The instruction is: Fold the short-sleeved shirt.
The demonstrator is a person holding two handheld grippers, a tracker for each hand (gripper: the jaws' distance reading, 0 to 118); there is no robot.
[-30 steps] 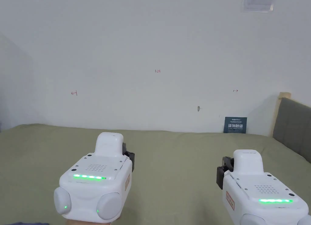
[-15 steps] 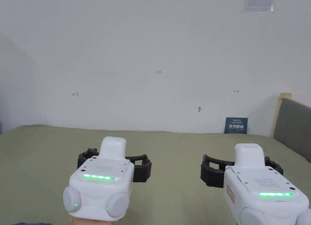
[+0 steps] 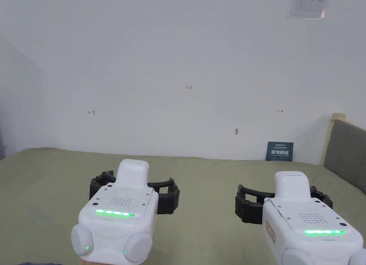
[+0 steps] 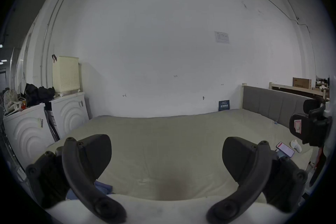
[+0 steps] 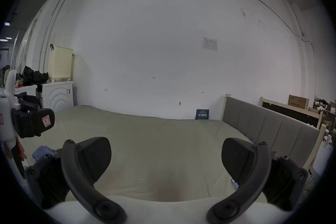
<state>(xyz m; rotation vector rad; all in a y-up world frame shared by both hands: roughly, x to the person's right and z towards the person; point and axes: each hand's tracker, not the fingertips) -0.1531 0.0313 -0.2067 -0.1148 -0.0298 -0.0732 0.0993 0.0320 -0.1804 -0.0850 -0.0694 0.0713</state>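
both grippers, left gripper [image 4: 166,158] and right gripper [image 5: 166,158], gape with jaws wide apart above the smooth green bedsheet [image 3: 207,176]; a rumpled blue shirt [image 5: 42,152] lies bunched.

White wall [image 3: 178,44], olive bed [image 3: 207,176] (perhaps padded headboard [image 3: 345,148])

tongs [image 4: 166,160] jaws apart | bed [image 4: 163,137] beneath | blue cloth [image 4: 102,187] lower-left

bed [image 3: 200,176] before the wall [image 3: 178,62]; headboard [image 3: 345,151] at right; phone [image 4: 285,149] on the bed's right side.
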